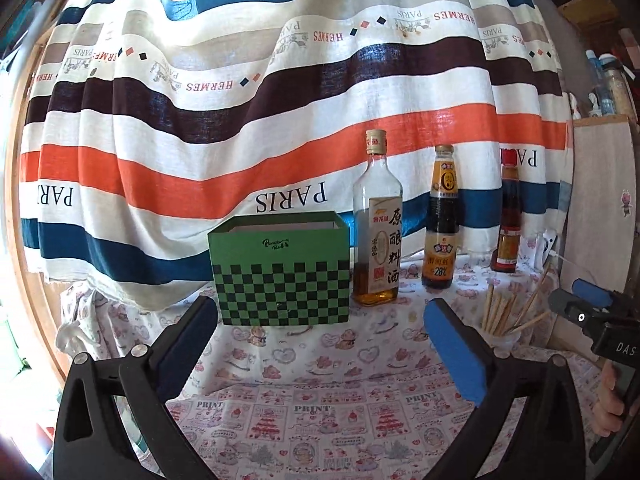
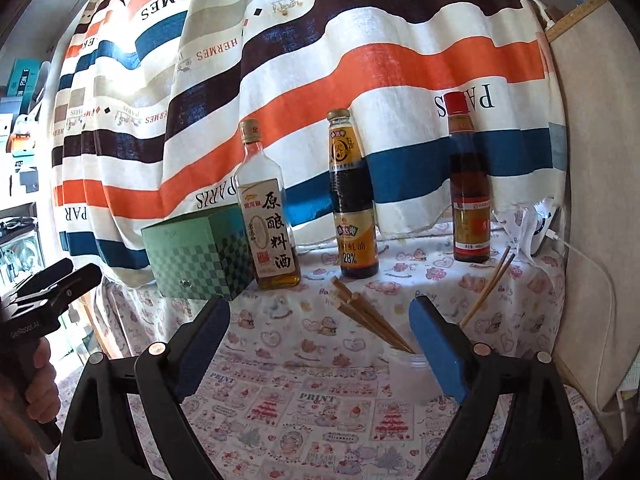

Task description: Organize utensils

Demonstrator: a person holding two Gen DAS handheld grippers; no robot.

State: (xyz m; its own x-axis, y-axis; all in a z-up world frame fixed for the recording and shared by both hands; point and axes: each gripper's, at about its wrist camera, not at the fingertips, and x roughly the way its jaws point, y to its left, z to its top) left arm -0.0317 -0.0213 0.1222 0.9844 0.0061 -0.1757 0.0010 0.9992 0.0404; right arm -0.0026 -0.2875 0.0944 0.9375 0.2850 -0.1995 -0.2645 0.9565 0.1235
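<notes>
Several wooden chopsticks (image 1: 505, 307) (image 2: 366, 315) stand fanned out in a clear cup (image 1: 500, 339) (image 2: 408, 374) on the patterned tablecloth. In the right wrist view the cup sits just left of my right gripper's right finger. My right gripper (image 2: 320, 304) is open with only cloth between its blue pads. My left gripper (image 1: 320, 308) is open and empty too, facing a green checkered box (image 1: 280, 276) (image 2: 196, 256) that is open at the top. The cup lies to the right of my left gripper.
Three bottles stand behind: a cooking wine bottle (image 1: 378, 224) (image 2: 268, 216), a dark sauce bottle (image 1: 442, 220) (image 2: 352, 200) and a red-capped bottle (image 1: 508, 220) (image 2: 470, 184). A striped curtain (image 1: 240, 120) hangs at the back. A white cable (image 2: 592, 268) lies at the right.
</notes>
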